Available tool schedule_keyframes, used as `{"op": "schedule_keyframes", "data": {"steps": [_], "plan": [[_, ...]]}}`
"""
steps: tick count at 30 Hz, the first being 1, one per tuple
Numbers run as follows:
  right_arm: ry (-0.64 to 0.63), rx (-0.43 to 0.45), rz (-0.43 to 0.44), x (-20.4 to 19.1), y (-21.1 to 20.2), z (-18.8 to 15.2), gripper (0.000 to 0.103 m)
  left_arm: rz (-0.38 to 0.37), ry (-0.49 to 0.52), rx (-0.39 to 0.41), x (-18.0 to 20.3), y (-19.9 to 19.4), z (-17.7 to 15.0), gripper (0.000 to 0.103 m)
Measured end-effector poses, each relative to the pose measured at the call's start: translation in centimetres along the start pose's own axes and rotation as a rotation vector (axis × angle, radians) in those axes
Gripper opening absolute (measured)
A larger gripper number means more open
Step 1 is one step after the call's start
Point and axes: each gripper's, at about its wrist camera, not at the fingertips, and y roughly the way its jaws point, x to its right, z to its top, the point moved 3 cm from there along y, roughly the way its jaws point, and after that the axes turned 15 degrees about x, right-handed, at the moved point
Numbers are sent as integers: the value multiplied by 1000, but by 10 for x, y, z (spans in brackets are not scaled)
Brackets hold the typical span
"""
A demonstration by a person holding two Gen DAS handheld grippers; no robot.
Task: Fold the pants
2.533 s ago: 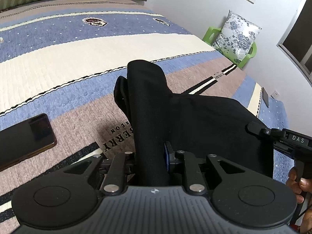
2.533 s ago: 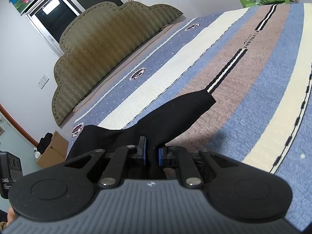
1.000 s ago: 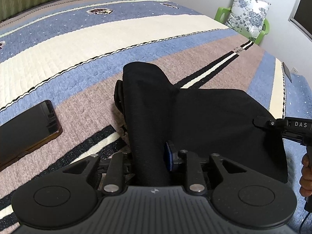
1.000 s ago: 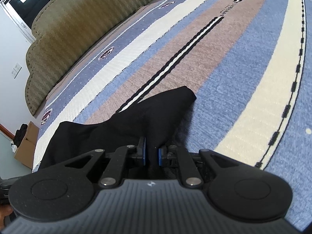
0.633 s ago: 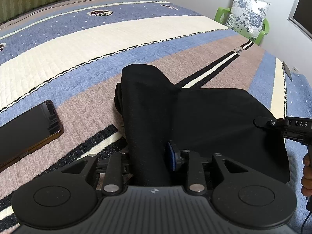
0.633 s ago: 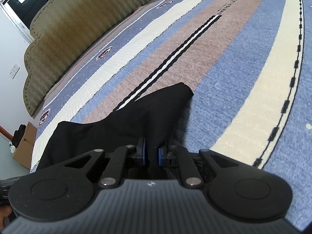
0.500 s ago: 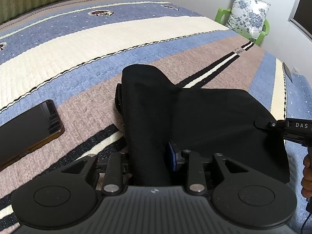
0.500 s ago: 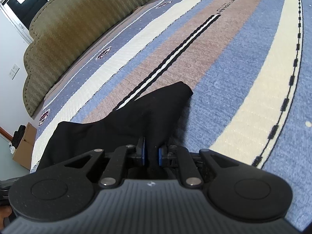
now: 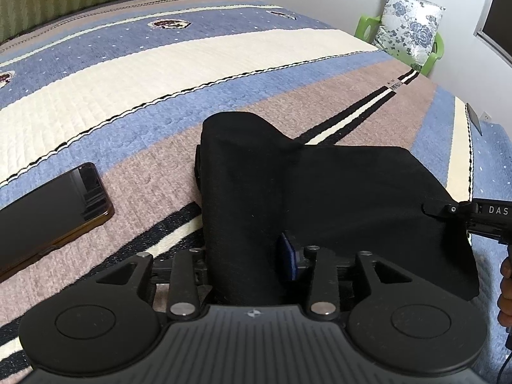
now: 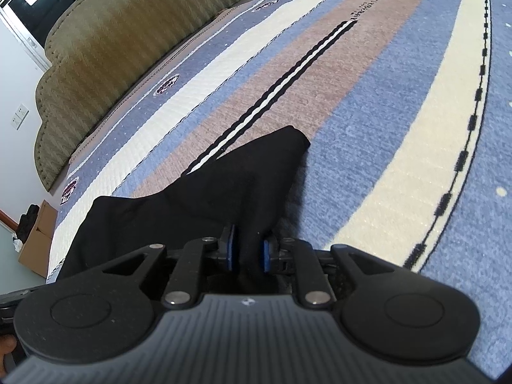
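The black pants (image 9: 336,188) lie folded on the striped bedspread (image 9: 160,73). My left gripper (image 9: 246,256) is shut on a thick bundle of the pants' fabric, which rises between its fingers and hides the left one. My right gripper (image 10: 248,252) is shut on another corner of the pants (image 10: 224,188), low over the bed. The right gripper's body also shows at the right edge of the left wrist view (image 9: 480,214).
A black phone (image 9: 48,211) lies on the bedspread to the left of the pants. A green chair with a floral cushion (image 9: 409,28) stands past the bed's far corner. An olive headboard (image 10: 112,51) runs along the bed's far side. A cardboard box (image 10: 35,240) sits on the floor.
Both grippers have lowered toward the bedspread with the pants in them, and the pants have spread flatter. The grips have not changed.
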Motion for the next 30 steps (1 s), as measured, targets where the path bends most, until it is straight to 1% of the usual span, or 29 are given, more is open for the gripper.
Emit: {"op": "schedule_keyframes", "data": {"steps": [11, 13, 21, 24, 26, 27, 29, 30], "plan": [[-2, -9, -15, 2, -10, -7, 21, 11, -4, -1, -5, -11, -2, 37], [-1, -10, -19, 3, -13, -9, 22, 15, -1, 2, -6, -15, -2, 37], [-9, -12, -29, 3, -35, -18, 25, 25, 10, 8, -10, -34, -8, 37], [-13, -14, -35, 3, -45, -22, 26, 20, -3, 7, -17, -41, -12, 37], [-4, -21, -37, 4, -54, -26, 26, 12, -25, -11, -24, -42, -15, 37], [5, -27, -31, 5, -58, -28, 27, -2, -47, -22, -27, -42, -16, 40], [39, -43, -14, 8, -65, -34, 28, -30, -126, -41, -35, -40, -19, 46], [68, -54, -3, 10, -68, -37, 28, -59, -171, -56, -38, -38, -21, 54]]}}
